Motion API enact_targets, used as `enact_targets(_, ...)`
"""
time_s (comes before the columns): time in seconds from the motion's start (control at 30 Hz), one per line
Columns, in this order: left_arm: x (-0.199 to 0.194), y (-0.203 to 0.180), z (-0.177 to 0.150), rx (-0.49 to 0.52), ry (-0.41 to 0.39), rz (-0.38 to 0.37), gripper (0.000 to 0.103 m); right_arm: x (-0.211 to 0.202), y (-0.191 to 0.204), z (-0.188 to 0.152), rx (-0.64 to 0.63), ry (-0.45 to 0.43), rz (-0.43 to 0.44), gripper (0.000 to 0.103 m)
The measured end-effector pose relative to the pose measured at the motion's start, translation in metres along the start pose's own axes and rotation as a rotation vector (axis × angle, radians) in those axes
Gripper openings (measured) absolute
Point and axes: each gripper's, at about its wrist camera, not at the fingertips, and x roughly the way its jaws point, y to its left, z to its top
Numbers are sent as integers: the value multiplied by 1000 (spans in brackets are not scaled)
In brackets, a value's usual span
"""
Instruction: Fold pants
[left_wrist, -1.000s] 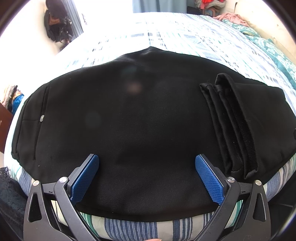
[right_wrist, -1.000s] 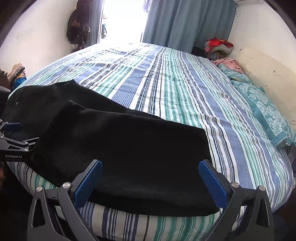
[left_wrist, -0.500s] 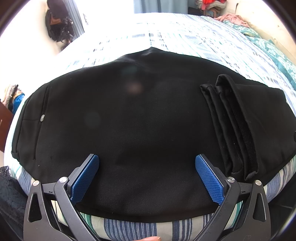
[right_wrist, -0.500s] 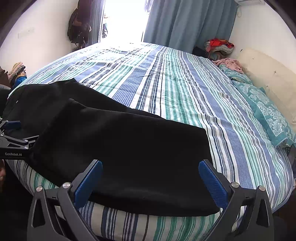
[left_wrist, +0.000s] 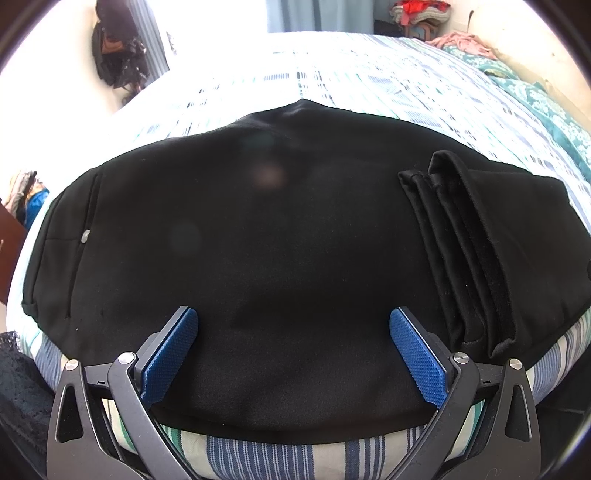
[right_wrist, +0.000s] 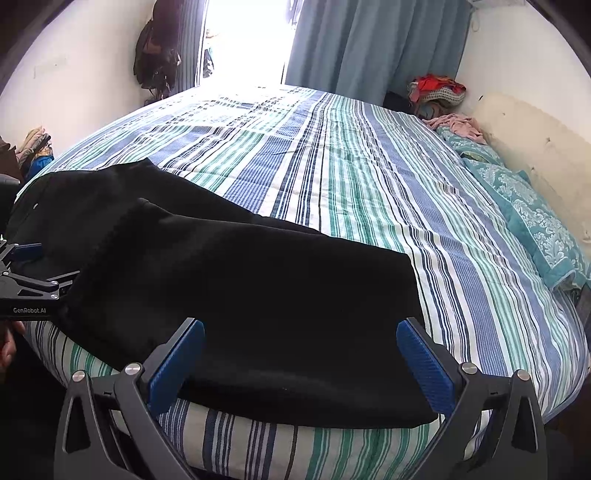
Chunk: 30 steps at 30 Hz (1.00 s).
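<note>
Black pants (left_wrist: 258, 236) lie flat along the near edge of a striped bed (left_wrist: 332, 74). Their leg ends are folded back onto the upper part, and the hems (left_wrist: 469, 258) form a layered ridge at the right in the left wrist view. My left gripper (left_wrist: 293, 352) hovers open over the pants' near edge, nothing between its blue pads. My right gripper (right_wrist: 301, 362) is open too, low over the folded leg portion (right_wrist: 258, 295) near the bed's edge. The left gripper (right_wrist: 26, 273) shows at the far left of the right wrist view.
The striped bed (right_wrist: 351, 166) stretches far behind the pants. A teal patterned pillow (right_wrist: 535, 214) and a pink garment (right_wrist: 461, 125) lie along the right side by the headboard. Clothes are piled in the far corner; bags hang on the left wall. A hand (right_wrist: 7, 343) shows at far left.
</note>
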Motion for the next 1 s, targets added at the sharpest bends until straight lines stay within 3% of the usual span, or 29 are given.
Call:
enact_targets(0.23, 0, 9, 11, 10, 54, -45, 103, -3, -4, 3, 18, -19, 4, 103)
enact_targets(0.6, -23, 95, 28, -320, 83, -160, 102, -7, -20, 5, 91, -35, 26, 103)
enact_targets(0.7, -38, 145, 49, -414, 34, -204, 101, -5, -21, 7, 90, -27, 24, 103)
enact_targets(0.83, -66, 254, 74, -641, -67, -214, 102, -16, -24, 7, 99, -66, 17, 103)
enact_targets(0.9, -64, 295, 82, -665, -47, -212, 102, -15, -25, 7, 108, -57, 28, 103)
enact_targets(1.0, -39, 316, 89, -579, 69, -266, 102, -8, -21, 7, 105, -39, 31, 103)
